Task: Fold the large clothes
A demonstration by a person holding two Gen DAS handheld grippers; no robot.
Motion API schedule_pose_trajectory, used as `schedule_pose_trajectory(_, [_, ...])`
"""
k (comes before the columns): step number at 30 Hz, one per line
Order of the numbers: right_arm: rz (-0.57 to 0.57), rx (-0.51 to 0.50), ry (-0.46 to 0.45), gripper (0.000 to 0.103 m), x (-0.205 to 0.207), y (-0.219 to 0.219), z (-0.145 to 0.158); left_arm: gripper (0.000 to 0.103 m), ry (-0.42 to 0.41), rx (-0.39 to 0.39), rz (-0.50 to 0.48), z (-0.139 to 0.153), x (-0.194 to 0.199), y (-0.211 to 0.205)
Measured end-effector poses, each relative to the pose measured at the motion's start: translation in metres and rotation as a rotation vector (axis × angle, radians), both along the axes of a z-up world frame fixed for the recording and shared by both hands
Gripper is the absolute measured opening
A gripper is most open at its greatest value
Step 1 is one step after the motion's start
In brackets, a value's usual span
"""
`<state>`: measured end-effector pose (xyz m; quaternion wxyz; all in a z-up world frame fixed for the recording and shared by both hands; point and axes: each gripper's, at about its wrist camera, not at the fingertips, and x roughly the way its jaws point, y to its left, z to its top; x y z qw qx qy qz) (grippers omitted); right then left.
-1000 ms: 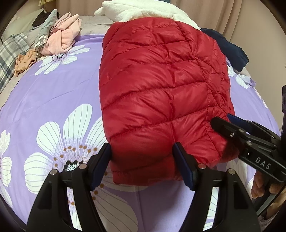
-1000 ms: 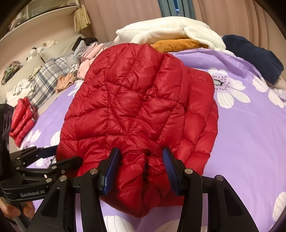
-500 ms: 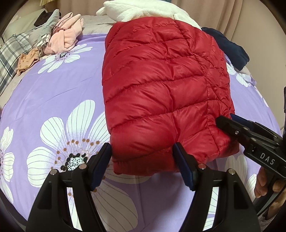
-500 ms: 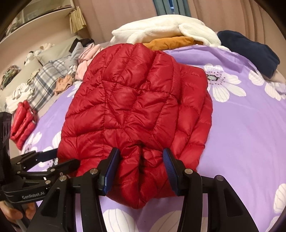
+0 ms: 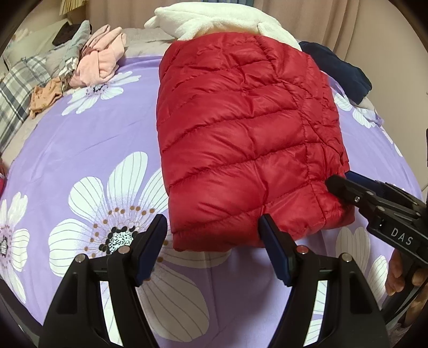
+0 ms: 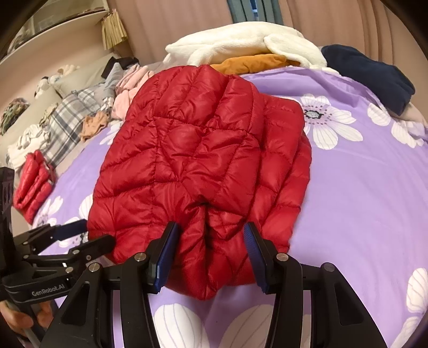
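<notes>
Puffy red quilted down jacket [image 5: 248, 133] lying folded on bed: light, slippery, springy. Both hand-held grippers [image 5: 212, 245] [image 6: 208, 254] gaping wide, straddling near hem; pinching there looks best.

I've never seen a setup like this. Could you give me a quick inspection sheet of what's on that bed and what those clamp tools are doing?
Surface: bedspread, purple with white flowers.
Job's things: red jacket, folded into a compact block, lying flat.
Clutter: white fleece over an orange garment at the far end; navy garment; pink clothes; plaid cloth; small red bundle.
Grippers: left gripper open, its fingers either side of the jacket's near edge; right gripper open, its fingers straddling a jacket corner.
Cables: nothing seen.
Surroundings: curtains behind the bed; shelf at upper left.
</notes>
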<state>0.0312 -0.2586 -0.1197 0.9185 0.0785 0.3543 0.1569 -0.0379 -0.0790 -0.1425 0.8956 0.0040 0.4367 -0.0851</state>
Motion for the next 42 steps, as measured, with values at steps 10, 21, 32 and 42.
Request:
schedule_pose_trajectory(10, [-0.029,-0.051,-0.044,0.056,-0.029,-0.004,0.021,0.079,-0.056,0.058,0.047,0.024,-0.029,0.008])
schedule_pose_trajectory(21, [-0.052,-0.080,-0.105,0.086,-0.071,-0.011,0.060,0.102,-0.098,0.048,0.085,0.069,-0.058,0.021])
schedule_pose_trajectory(32, [-0.090,-0.088,-0.133,0.102,-0.096,-0.004,0.084,0.102,-0.139,0.054,0.136,0.100,-0.084,0.026])
schedule_pose_trajectory(42, [-0.093,-0.078,-0.134,0.102,-0.101,0.002,0.083,0.103,-0.171,0.043,0.125,0.111,-0.098,0.025])
